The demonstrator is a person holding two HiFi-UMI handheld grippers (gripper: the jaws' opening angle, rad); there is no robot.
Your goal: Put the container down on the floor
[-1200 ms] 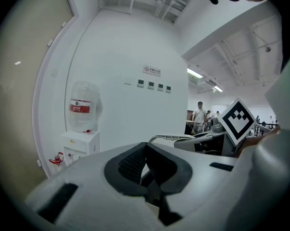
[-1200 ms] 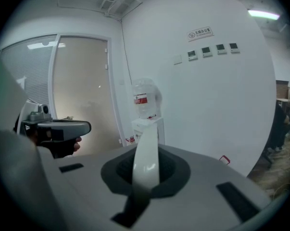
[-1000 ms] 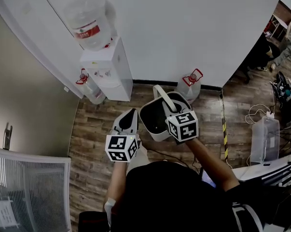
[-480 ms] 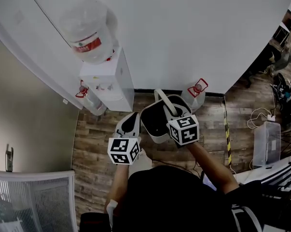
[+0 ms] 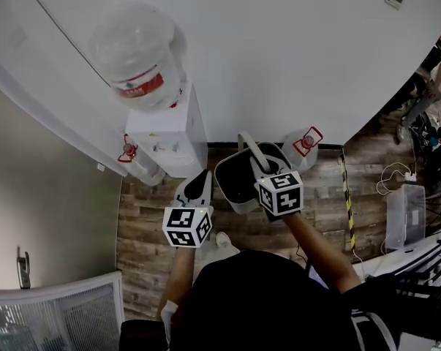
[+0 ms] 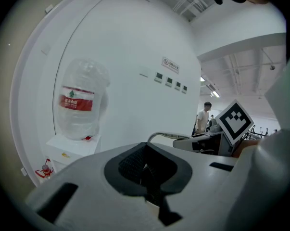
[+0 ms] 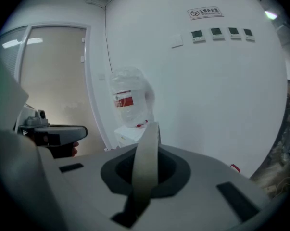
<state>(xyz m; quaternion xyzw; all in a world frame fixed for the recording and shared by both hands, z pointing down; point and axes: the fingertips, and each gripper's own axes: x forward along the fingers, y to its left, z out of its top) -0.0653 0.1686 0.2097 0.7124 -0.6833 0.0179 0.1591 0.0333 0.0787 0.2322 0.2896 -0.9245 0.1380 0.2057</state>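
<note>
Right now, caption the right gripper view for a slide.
Right gripper jaws shut on a pale grey curved plastic handle, facing a white water dispenser with clear bottle.

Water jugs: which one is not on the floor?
The big clear plastic jug with the red label, upside down atop the white water dispenser; the two red-capped jugs stand on the wooden floor.

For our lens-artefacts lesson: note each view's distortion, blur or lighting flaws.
Head view: wide-angle bending bows the white wall; lighting is even, with no glare. Left gripper view: fisheye circle with black corners, wall edges curving beside the water bottle. Right gripper view: same dark rim; the container handle, close to the lens, is soft; the glass door glows hazily.
</note>
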